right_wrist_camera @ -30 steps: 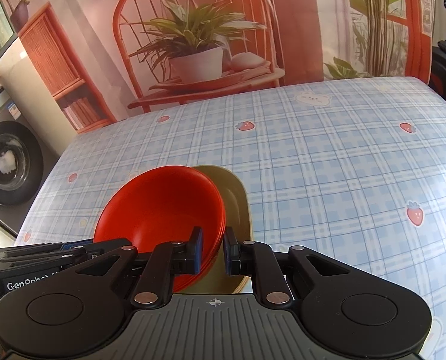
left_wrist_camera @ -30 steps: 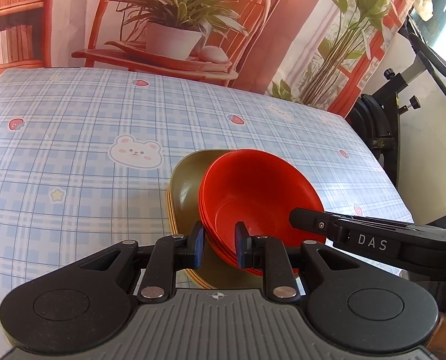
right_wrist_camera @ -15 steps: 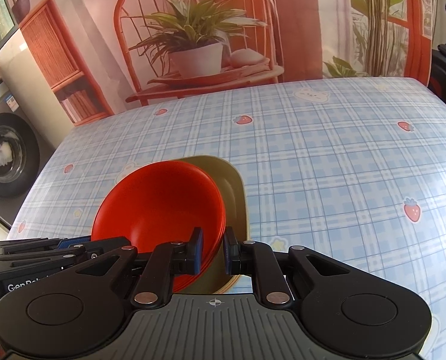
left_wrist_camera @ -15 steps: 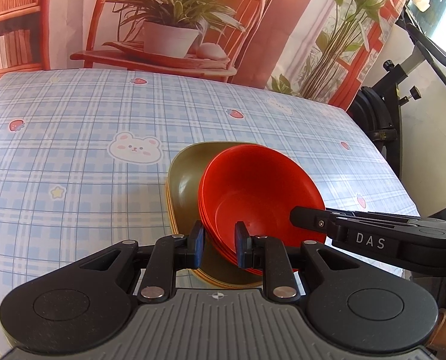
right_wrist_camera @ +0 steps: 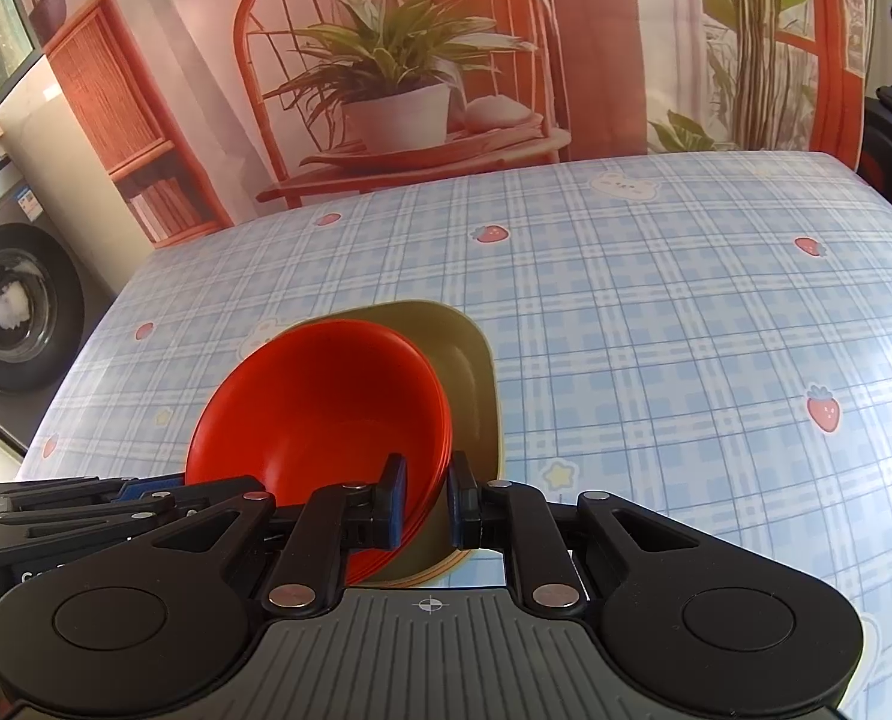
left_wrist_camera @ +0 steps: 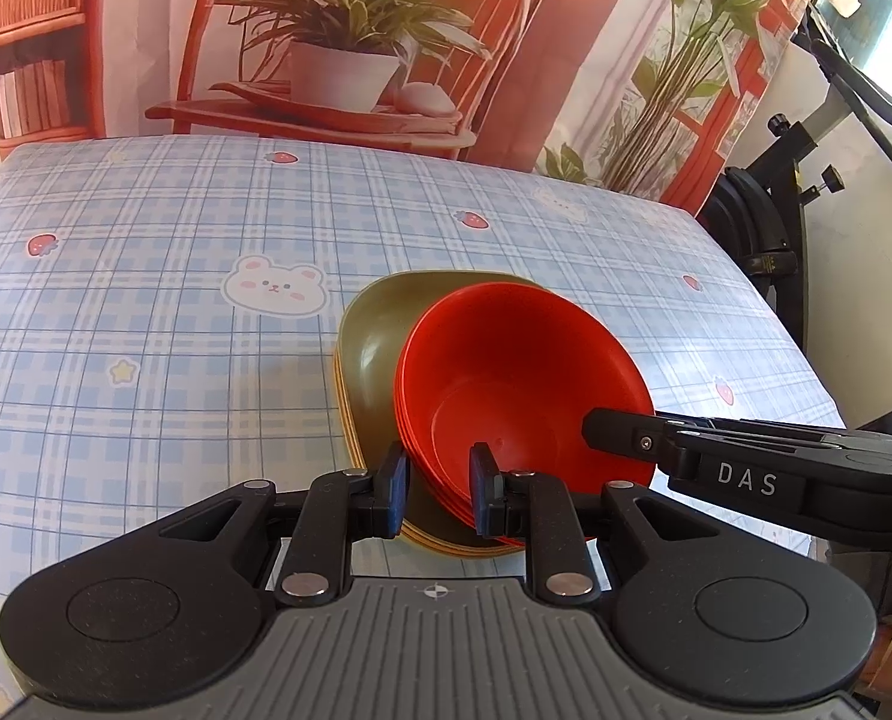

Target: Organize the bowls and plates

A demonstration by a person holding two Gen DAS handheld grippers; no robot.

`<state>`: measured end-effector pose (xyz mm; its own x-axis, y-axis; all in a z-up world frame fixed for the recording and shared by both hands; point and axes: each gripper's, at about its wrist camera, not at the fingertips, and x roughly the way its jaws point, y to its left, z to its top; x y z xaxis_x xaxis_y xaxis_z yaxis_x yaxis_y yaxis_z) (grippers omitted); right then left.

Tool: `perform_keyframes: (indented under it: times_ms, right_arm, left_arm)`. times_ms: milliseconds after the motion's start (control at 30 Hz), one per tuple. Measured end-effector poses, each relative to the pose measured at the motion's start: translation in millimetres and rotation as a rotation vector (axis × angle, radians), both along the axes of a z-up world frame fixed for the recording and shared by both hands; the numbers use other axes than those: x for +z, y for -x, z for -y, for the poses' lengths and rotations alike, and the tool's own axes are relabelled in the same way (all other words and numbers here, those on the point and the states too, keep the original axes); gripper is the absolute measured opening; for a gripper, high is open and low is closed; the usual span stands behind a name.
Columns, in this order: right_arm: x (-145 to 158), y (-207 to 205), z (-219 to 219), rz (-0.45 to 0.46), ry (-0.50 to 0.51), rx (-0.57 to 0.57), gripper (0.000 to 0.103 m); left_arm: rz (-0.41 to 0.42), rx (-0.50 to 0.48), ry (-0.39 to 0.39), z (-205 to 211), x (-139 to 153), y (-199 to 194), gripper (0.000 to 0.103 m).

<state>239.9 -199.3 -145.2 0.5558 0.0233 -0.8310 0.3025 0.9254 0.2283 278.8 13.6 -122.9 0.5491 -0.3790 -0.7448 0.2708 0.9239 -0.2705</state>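
Observation:
A stack of red bowls (left_wrist_camera: pixel 517 378) rests tilted on a stack of olive-green plates (left_wrist_camera: pixel 374 354) on the checked tablecloth. My left gripper (left_wrist_camera: pixel 437 483) is shut on the near left rim of the red bowls. My right gripper (right_wrist_camera: pixel 425 495) is shut on the bowls' right rim (right_wrist_camera: pixel 434 468); it shows in the left wrist view as a black arm (left_wrist_camera: pixel 733 468) reaching in from the right. In the right wrist view the red bowls (right_wrist_camera: pixel 326 408) lie left of the olive plates (right_wrist_camera: pixel 463 372), and the left gripper's body (right_wrist_camera: pixel 86 504) shows at the lower left.
The blue checked tablecloth (left_wrist_camera: pixel 146 300) covers the table. A backdrop with a printed chair and plant (left_wrist_camera: pixel 350 60) hangs behind it. An exercise bike (left_wrist_camera: pixel 805 180) stands off the right edge. A washing machine (right_wrist_camera: pixel 8 306) stands off the left edge.
The bowls and plates sit slightly lower and nearer the table in both views; both grippers keep the same hold on the red bowls' rim.

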Motion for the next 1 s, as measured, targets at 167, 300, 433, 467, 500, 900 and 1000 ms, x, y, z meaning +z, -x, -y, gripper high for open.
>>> perform_keyframes:
  times_ms: [167,300,433,467,500,900,1000]
  right_arm:
    - [0.9,3.4,-2.5,0.002,0.004,0.008,0.014]
    - [2.5,6.9,-5.6,0.011,0.02,0.01,0.02]
    - [10.0,14.3,-5.1,0.043,0.035,-0.008,0.023]
    - [12.8,16.7,-4.9,0.053,0.041,-0.012,0.023]
    - [16.4,19.2,-4.6,0.064,0.049,-0.014,0.025]
    - [75.6,63.5,-1.6,0.204,0.147,-0.03,0.068]
    - [94.6,77.4,-3.6,0.237,0.162,-0.028,0.079]
  left_arm:
    - [0.007,-0.005,-0.009,-1.5,0.4,1.3,0.022]
    - [0.047,-0.032,-0.025,0.9,5.6,8.6,0.034]
    - [0.075,-0.028,-0.04,-0.9,11.9,18.1,0.041]
    - [0.084,-0.025,-0.045,-1.8,14.3,20.1,0.042]
    - [0.096,-0.022,-0.055,-2.8,18.3,22.7,0.043]
    - [0.339,0.127,-0.076,-30.9,89.1,81.8,0.074]
    - [0.398,0.18,-0.115,-34.6,108.6,101.1,0.078]
